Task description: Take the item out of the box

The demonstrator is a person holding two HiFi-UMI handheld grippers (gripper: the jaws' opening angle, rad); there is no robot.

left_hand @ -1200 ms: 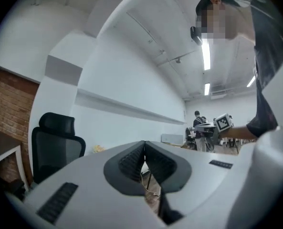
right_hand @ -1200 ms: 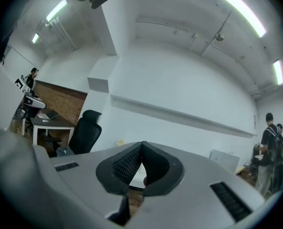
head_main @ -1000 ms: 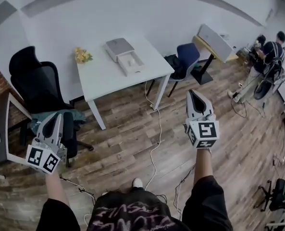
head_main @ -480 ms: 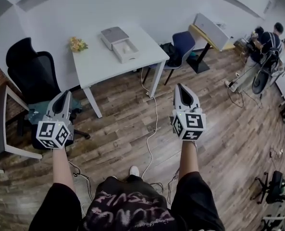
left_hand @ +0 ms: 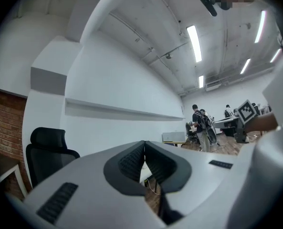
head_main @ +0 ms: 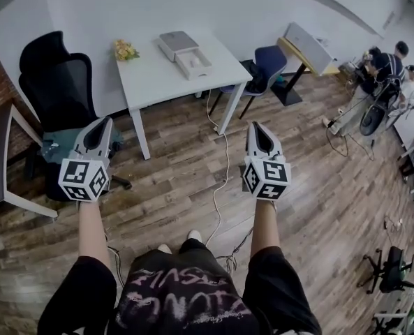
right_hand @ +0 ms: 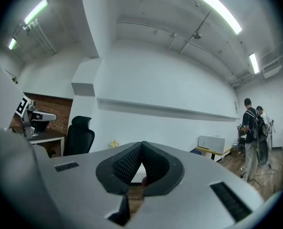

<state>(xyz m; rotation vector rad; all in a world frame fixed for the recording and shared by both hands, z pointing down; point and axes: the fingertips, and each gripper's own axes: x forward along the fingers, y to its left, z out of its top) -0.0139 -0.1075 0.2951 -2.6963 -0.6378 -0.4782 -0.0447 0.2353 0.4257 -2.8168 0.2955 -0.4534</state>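
left gripper (head_main: 107, 121) rose level with right gripper (head_main: 255, 125), both closed, empty; box (head_main: 194, 63) lies lengthwise toward wall (head_main: 158, 5)

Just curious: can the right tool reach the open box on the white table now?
Probably not yet: the right tool hangs over floor, short of the white table holding the open box. Nothing blocks the way.
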